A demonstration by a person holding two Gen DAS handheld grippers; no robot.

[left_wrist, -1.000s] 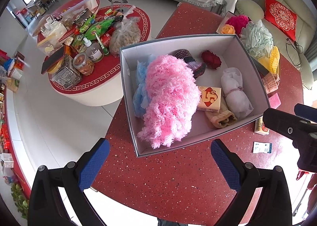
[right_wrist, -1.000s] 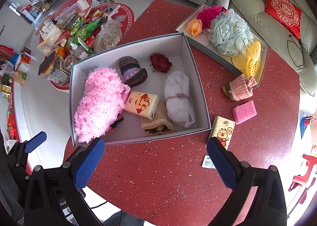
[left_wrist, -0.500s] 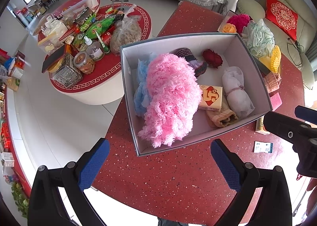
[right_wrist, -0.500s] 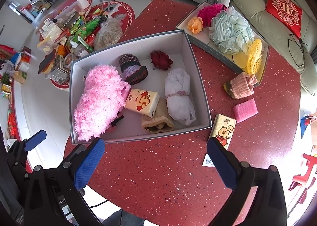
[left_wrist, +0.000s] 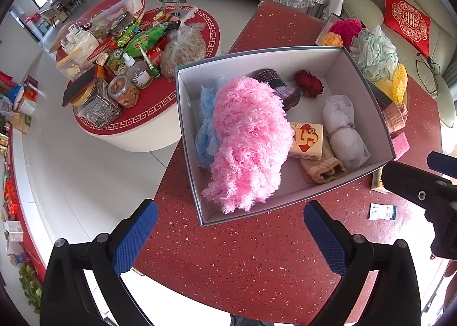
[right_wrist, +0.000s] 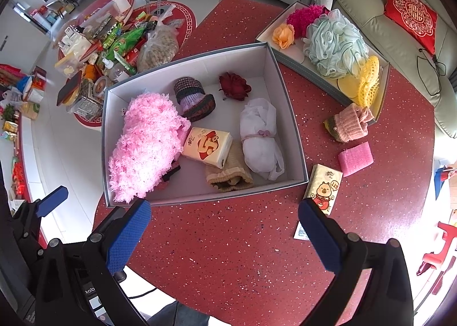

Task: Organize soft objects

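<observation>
Both grippers hover above the near edge of the red speckled counter (right_wrist: 242, 240) with blue-padded fingers spread wide and nothing between them: the left gripper (left_wrist: 228, 237) faces the near left corner of the grey storage box (left_wrist: 185, 137), the right gripper (right_wrist: 225, 234) faces its near wall. Inside the box lie a fluffy pink piece (right_wrist: 145, 140), a pale blue piece beside it (left_wrist: 205, 129) (mostly hidden in the right view), a knitted striped item (right_wrist: 192, 99), a dark red fabric flower (right_wrist: 234, 86), a white tied bundle (right_wrist: 260, 133), and a tissue pack (right_wrist: 207, 146) resting partly on a beige knitted piece (right_wrist: 228, 177). Soft things not yet in the box remain on the counter to the right: a cartoon tissue pack (right_wrist: 324, 187) touching or just beside the box's near right corner, a pink sponge (right_wrist: 355, 159), and a pink knitted roll (right_wrist: 350, 123); a shallow tray (right_wrist: 381, 97) beyond holds a mint bath pouf (right_wrist: 334, 46) and other items. The step in hand appears to be a pause between placements, choosing the next item. The next move likely calls for the right gripper to swing rightward, lower over the cartoon tissue pack across its narrow width, and close gently.
</observation>
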